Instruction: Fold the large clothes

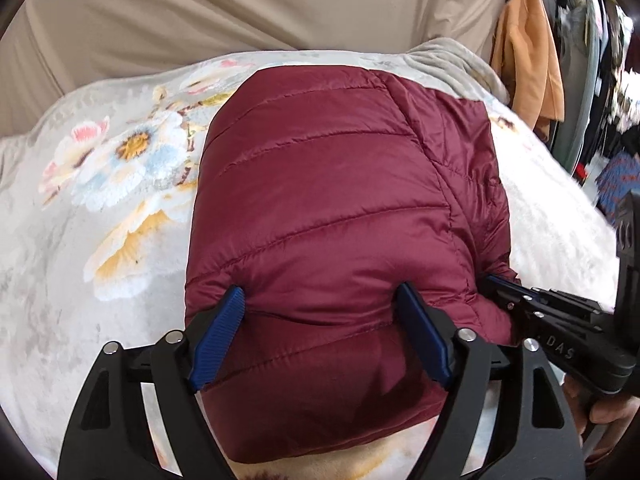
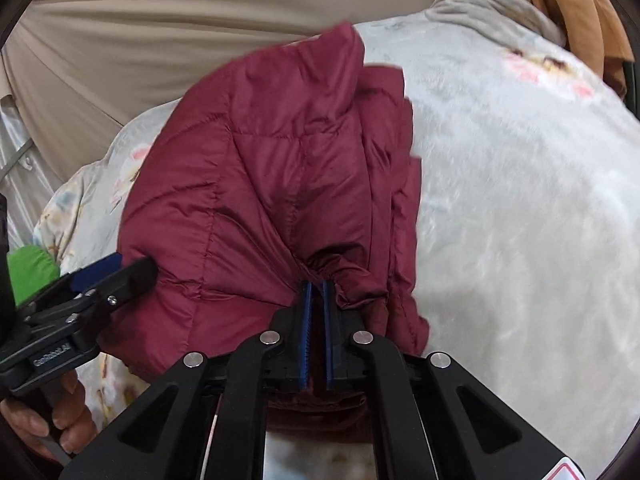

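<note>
A maroon quilted puffer jacket [image 1: 328, 184] lies folded into a thick bundle on a pale floral blanket [image 1: 120, 168]. My left gripper [image 1: 320, 292] stands wide open. Its blue pads [image 1: 222, 328] straddle the near end of the bundle, and the puffy fabric bulges between them. My right gripper [image 2: 316, 282] is shut on a gathered pinch of the jacket [image 2: 260, 168] at its near right corner, with creases fanning out from the pads. In the left wrist view the right gripper [image 1: 496, 284] shows at the jacket's right edge. The left gripper [image 2: 120, 268] shows at the jacket's left side in the right wrist view.
Beige cloth [image 1: 240, 8] hangs behind the blanket. An orange garment [image 1: 528, 60] and dark clothes on a rack are at the far right. A green item [image 2: 30, 272] sits at the left edge. A person's hand [image 2: 60, 416] holds the left gripper's handle.
</note>
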`<state>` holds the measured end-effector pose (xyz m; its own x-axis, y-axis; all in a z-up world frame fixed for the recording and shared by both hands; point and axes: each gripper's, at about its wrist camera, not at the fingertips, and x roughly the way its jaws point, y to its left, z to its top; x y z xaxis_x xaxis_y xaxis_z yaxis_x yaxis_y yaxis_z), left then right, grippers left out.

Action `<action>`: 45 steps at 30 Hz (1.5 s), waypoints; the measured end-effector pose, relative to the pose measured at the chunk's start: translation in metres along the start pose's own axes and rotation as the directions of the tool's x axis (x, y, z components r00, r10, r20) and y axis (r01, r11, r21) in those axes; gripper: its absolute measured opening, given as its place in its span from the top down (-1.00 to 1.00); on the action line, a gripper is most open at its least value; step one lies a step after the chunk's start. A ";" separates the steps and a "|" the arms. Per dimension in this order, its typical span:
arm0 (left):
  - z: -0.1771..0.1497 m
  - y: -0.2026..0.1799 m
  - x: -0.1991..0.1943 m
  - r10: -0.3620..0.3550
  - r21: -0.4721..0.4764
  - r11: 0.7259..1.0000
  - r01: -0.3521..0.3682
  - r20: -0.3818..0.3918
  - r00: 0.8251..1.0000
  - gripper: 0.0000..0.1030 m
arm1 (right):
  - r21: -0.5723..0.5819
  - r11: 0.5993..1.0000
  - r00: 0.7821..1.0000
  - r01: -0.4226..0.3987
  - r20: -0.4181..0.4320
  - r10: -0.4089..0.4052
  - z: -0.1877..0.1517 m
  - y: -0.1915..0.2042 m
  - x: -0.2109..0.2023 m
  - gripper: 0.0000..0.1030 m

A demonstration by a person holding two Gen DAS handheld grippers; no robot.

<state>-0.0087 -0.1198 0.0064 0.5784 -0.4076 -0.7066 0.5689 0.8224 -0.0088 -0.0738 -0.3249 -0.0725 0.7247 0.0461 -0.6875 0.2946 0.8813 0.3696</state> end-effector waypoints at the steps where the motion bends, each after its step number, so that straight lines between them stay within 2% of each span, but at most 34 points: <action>1: -0.001 -0.003 0.001 0.012 0.010 1.000 -0.012 0.002 1.000 -0.56 | -0.001 1.000 1.000 -0.006 -0.001 0.006 0.000 -0.001 0.000 0.97; 8: -0.001 -0.009 0.003 0.043 0.038 0.998 -0.043 0.004 0.999 -0.60 | 0.087 0.989 0.993 -0.117 -0.019 0.120 0.001 -0.031 0.012 1.00; 15: -0.001 -0.012 0.005 0.063 0.047 0.997 -0.063 0.006 0.998 -0.62 | 0.072 0.994 0.996 -0.085 -0.019 0.087 0.003 -0.023 -0.001 0.99; 20: -0.001 -0.013 0.005 0.072 0.044 0.996 -0.072 0.009 0.997 -0.62 | 0.038 0.997 0.996 -0.072 0.059 0.070 0.013 -0.006 -0.036 0.73; 22: -0.002 -0.014 0.005 0.076 0.048 0.996 -0.076 0.012 0.997 -0.63 | 0.008 0.999 0.997 -0.041 0.061 0.041 0.014 0.001 -0.039 0.73; 24: -0.002 -0.013 0.004 0.068 0.044 0.997 -0.068 0.014 0.998 -0.63 | -0.001 1.000 1.000 -0.011 -0.003 0.011 0.006 0.001 -0.023 0.75; 26: 0.000 -0.008 -0.001 0.031 0.021 0.999 -0.031 0.011 0.999 -0.63 | 0.017 1.000 0.999 -0.025 -0.028 0.025 -0.005 -0.004 -0.008 0.89; 28: 0.002 0.002 -0.009 0.001 -0.016 1.000 0.000 0.020 1.000 -0.63 | 0.034 0.998 0.998 -0.051 -0.025 0.052 -0.009 -0.009 -0.006 0.91; 31: 0.009 0.024 -0.023 0.000 -0.083 0.997 0.004 0.044 0.999 -0.63 | 0.034 0.997 0.998 -0.064 -0.027 0.065 -0.004 -0.013 -0.016 0.91; 34: 0.019 0.055 -0.028 -0.017 -0.176 0.984 0.025 0.046 0.999 -0.71 | 0.066 0.992 0.994 -0.110 0.008 0.110 0.012 -0.020 -0.034 0.79; 38: 0.028 0.086 -0.014 -0.079 -0.304 0.950 0.077 0.005 0.997 -0.74 | 0.081 0.984 0.987 -0.159 0.048 0.155 0.032 -0.020 -0.035 0.12; 41: 0.031 0.093 0.009 -0.102 -0.334 0.939 0.080 -0.049 0.994 -0.74 | 0.072 0.993 0.994 -0.094 0.056 0.090 0.043 -0.015 -0.024 -0.16; 43: 0.030 0.090 0.016 -0.125 -0.333 0.938 0.099 -0.058 0.991 -0.76 | 0.065 0.997 0.999 -0.036 0.024 0.035 0.048 -0.015 -0.007 -0.21; 45: 0.032 0.082 0.021 -0.136 -0.311 0.944 0.111 -0.059 0.989 -0.81 | 0.082 0.996 0.999 -0.042 -0.002 0.042 0.047 -0.018 0.008 -0.36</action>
<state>0.0693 -0.0737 0.0136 0.4598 -0.4916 -0.7395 0.4192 0.8543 -0.3073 -0.0439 -0.3625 -0.0548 0.7351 0.0839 -0.6728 0.3144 0.8369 0.4480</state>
